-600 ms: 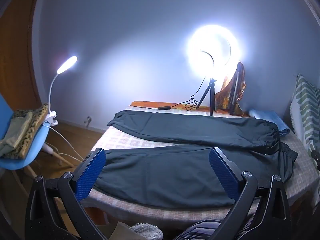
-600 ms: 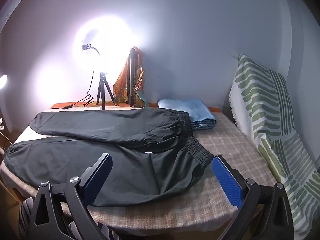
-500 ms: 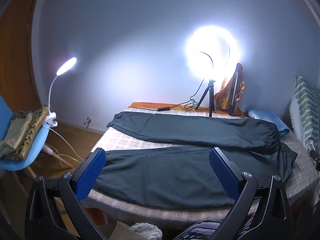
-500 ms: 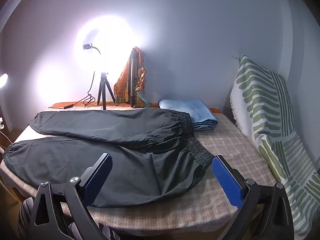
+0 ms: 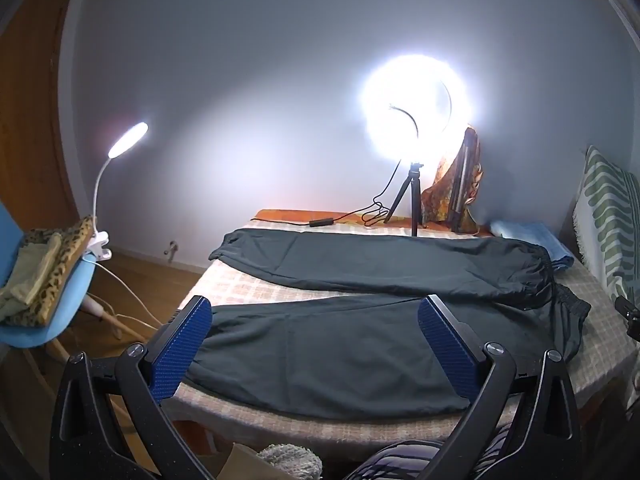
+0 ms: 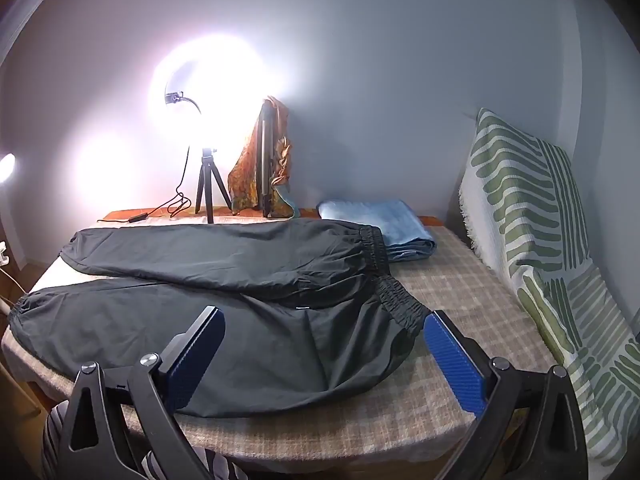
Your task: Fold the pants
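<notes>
A pair of dark, thin-fabric pants (image 5: 360, 344) was seen spread flat on a bench covered with a beige checked cloth (image 5: 240, 292), both legs unfolded. Its long axis ran from 9 o'clock to 3 o'clock across both views, the leg cuffs pointing to 9 o'clock and the gathered elastic waistband (image 6: 400, 300) to 3 o'clock. The far leg (image 6: 224, 256) was angled slightly away from the near leg, with checked cloth showing between them at the cuff end.

Only in the left wrist view were shown a blue chair (image 5: 52, 292) at 9 o'clock, heaped with leopard-print and olive cloth, a lit white clip-on gooseneck lamp (image 5: 128, 140) clamped to it, and a strip of wooden floor. Only in the right wrist view was the green-and-white striped cushion (image 6: 532, 240) at 3 o'clock seen at full width, with the folded light-blue towel (image 6: 380, 224) lying just beyond the waistband, touching it or nearly so. A glaring ring light on a small black tripod (image 6: 208, 184) was seen at 12 o'clock in both views.

The left hand-held gripper (image 5: 316, 332) was held with its blue-padded fingers wide apart above the near leg, nothing clamped. The right hand-held gripper (image 6: 324, 344) was likewise held wide apart, over the seat and waistband end, gripping nothing.
</notes>
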Tool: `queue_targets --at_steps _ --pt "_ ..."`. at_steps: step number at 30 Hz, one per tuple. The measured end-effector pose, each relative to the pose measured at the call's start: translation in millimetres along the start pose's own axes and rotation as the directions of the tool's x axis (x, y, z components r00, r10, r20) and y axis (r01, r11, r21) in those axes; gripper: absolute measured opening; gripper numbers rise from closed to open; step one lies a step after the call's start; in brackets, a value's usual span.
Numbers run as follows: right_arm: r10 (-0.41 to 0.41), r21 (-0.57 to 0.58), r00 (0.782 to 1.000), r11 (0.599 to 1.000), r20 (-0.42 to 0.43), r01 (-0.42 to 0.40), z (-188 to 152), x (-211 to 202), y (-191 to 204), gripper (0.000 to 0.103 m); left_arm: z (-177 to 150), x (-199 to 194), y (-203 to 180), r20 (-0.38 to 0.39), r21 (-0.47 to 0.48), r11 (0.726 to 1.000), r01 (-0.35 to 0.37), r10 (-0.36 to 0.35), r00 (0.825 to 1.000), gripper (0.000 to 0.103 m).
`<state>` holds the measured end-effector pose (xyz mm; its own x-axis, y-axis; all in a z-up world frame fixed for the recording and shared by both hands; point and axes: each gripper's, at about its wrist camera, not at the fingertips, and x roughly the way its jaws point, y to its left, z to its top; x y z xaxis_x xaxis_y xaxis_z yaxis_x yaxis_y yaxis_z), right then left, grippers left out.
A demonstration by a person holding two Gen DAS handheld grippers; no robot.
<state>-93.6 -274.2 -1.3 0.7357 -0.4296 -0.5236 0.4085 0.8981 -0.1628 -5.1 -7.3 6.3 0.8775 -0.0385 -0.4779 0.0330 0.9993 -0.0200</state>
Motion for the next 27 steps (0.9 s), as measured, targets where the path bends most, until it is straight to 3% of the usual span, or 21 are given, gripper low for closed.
queue_targets --at_steps 27 --pt "-0.003 0.012 1.000 1.000 -0.005 0.003 2.4 -3.5 -1.0 0.101 4.8 -1.3 -1.6 0.004 -0.001 1.000 0.026 -0.026 1.000 0.102"
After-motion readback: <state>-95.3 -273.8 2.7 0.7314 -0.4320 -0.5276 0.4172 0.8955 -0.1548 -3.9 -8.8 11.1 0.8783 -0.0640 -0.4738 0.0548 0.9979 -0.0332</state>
